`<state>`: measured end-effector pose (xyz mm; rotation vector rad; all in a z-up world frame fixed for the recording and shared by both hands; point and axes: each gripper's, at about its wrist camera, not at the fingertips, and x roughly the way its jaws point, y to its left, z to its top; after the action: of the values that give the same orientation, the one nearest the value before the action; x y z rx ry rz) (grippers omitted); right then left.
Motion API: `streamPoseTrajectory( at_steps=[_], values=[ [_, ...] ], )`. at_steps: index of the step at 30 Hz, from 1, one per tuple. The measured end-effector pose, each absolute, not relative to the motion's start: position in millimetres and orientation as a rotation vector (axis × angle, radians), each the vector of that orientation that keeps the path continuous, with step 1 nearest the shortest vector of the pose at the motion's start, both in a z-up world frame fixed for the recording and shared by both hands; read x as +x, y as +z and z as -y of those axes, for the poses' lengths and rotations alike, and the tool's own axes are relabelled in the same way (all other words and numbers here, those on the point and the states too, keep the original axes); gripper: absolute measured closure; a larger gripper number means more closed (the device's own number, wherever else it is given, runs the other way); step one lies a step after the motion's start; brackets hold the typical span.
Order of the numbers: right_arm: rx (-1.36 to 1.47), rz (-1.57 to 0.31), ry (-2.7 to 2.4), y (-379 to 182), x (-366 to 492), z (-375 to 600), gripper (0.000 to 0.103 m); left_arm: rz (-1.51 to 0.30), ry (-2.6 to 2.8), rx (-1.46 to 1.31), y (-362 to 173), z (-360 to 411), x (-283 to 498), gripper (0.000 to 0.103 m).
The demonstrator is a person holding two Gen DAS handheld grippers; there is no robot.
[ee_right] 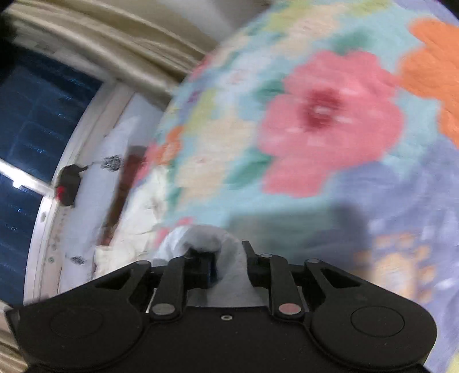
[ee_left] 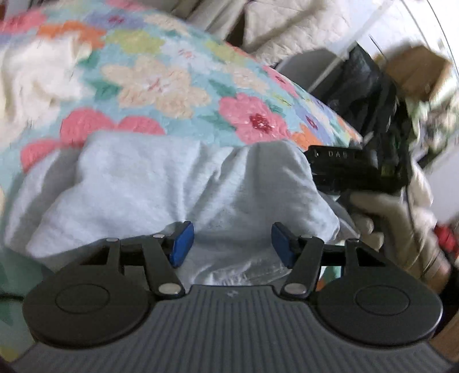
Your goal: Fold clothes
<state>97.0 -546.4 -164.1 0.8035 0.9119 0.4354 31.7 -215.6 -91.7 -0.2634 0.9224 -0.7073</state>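
Note:
A light blue garment lies bunched on a floral bedspread. My left gripper hovers over the garment's near edge, its blue pads standing wide apart with cloth beneath them and nothing pinched. At the garment's right corner the black right gripper is held by a gloved hand, and the cloth rises in a peak toward it. In the right wrist view my right gripper has a fold of the pale garment filling the gap between its fingers, above the blurred bedspread.
A white cloth lies at the bed's far left. Cream pillows, a black bag and a cardboard box stand beyond the bed's right edge. The right wrist view shows a dark window, a pale wall and a brown strip.

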Motion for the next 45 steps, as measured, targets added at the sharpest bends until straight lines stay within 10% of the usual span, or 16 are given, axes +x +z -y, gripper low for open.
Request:
streamPoseTrajectory(
  at_steps=[14,27,32,41,45],
  values=[
    [0.459,-0.700,0.160,-50.1,-33.3,567.1,0.043,-0.816,-0.503,-0.116,-65.4,134.3,20.1,0.039],
    [0.493,-0.790,0.313,-108.7,-26.9,464.0,0.030,-0.805,-0.535,-0.205,-89.5,119.8,39.3,0.031],
    [0.386,-0.754,0.361,-101.4,-22.4,459.6,0.074,-0.811,-0.521,-0.289,-88.9,109.0,44.9,0.030],
    [0.586,-0.667,0.470,-48.4,-3.2,509.0,0.075,-0.902,-0.682,-0.452,-93.0,114.7,53.8,0.023],
    [0.753,-0.698,0.491,-61.0,22.1,524.2,0.075,-1.010,-0.781,-0.665,-112.1,121.9,56.4,0.080]
  ],
)
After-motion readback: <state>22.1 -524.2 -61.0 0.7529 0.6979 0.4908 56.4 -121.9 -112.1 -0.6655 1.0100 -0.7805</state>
